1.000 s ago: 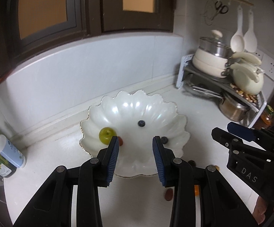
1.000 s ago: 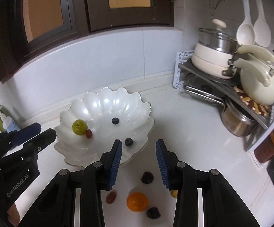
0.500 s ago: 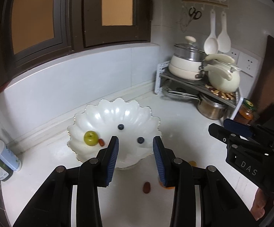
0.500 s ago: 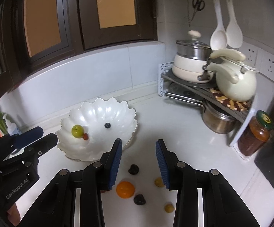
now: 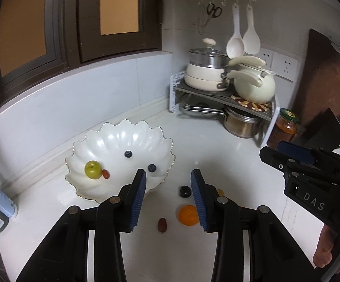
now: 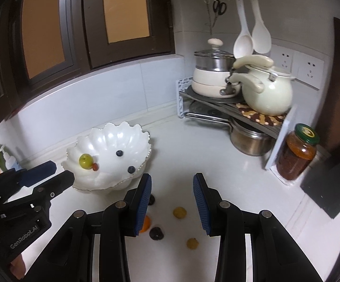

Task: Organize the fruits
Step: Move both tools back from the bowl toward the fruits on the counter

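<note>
While both of our grippers have drawn back from the scalloped white bowl (image 5: 113, 141), the view has widened: a second ago the bowl filled the space beyond our jaws, and now the loose fruit on the counter (image 5: 217, 145) in front of the bowl has come into sight. We read this as one drop finished and the next pick being chosen.

Inside the bowl lie a green fruit (image 5: 92, 169), a small red fruit (image 5: 106, 174) touching it, and two blueberries (image 5: 128, 154). Still outside the bowl, on its near side, are an orange fruit (image 5: 188, 214), a red date-like piece (image 5: 162, 225), two dark fruits (image 6: 156, 233) and two small yellow ones (image 6: 179, 212), so most of the sorting is left to do.

Our left gripper (image 5: 168, 189) holds nothing; its jaws stand apart and are opening. Between them, on the counter below and in front of the bowl, we see the red piece, with the orange fruit and a dark one close by the right pad.

Our right gripper (image 6: 172, 195) is also empty, jaws parted. One yellow fruit lies between its pads, further from the bowl than the dark ones; the orange fruit is half hidden behind its left finger (image 6: 144, 202). Neither gripper touches any fruit.
</note>
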`<action>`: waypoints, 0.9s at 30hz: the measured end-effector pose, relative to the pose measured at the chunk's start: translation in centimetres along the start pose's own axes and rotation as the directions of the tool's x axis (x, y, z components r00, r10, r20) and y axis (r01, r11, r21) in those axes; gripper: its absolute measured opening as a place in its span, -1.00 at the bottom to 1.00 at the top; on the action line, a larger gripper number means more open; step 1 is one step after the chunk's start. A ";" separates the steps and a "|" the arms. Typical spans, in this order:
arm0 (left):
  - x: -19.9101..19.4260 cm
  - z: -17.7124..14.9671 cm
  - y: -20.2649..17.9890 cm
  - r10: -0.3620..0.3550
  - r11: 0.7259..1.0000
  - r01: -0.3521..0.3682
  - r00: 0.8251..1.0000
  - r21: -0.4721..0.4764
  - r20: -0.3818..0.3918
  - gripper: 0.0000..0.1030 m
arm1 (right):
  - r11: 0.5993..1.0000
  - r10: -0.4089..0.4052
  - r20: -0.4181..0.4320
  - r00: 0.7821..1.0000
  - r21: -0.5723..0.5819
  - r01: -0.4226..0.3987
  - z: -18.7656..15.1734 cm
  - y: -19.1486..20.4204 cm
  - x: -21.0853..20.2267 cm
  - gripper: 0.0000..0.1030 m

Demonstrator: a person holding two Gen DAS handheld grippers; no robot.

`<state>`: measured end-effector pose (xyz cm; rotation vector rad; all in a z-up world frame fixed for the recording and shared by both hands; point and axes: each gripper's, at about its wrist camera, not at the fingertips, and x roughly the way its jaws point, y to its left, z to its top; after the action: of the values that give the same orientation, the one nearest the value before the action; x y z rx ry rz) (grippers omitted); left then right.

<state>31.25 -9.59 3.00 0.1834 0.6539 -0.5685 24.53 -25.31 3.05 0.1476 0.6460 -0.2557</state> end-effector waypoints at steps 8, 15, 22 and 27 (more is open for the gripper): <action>0.2 -1.1 -0.7 -0.045 0.998 0.045 0.999 0.039 -0.005 -0.21 | 0.999 -0.035 0.005 0.999 0.021 0.035 -1.6 -0.6 -0.8 -0.25; 0.9 -2.3 -1.2 -0.067 0.995 0.068 0.998 0.076 -0.016 -0.06 | 0.998 -0.046 -0.007 0.999 0.037 0.047 -3.4 -0.8 -0.6 -0.25; 2.3 -4.1 -1.7 -0.116 0.987 0.119 0.993 0.105 -0.038 0.01 | 0.997 -0.049 -0.048 0.998 0.064 0.052 -5.5 -1.0 0.4 -0.25; 3.2 -5.0 -1.6 -0.133 0.984 0.138 0.990 0.117 -0.050 0.05 | 0.994 -0.071 -0.065 0.995 0.082 0.077 -6.9 -1.1 1.0 -0.25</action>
<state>29.80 -10.69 -2.90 0.2656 0.6772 -0.7372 21.05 -25.04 -3.12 0.2138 0.7036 -0.3513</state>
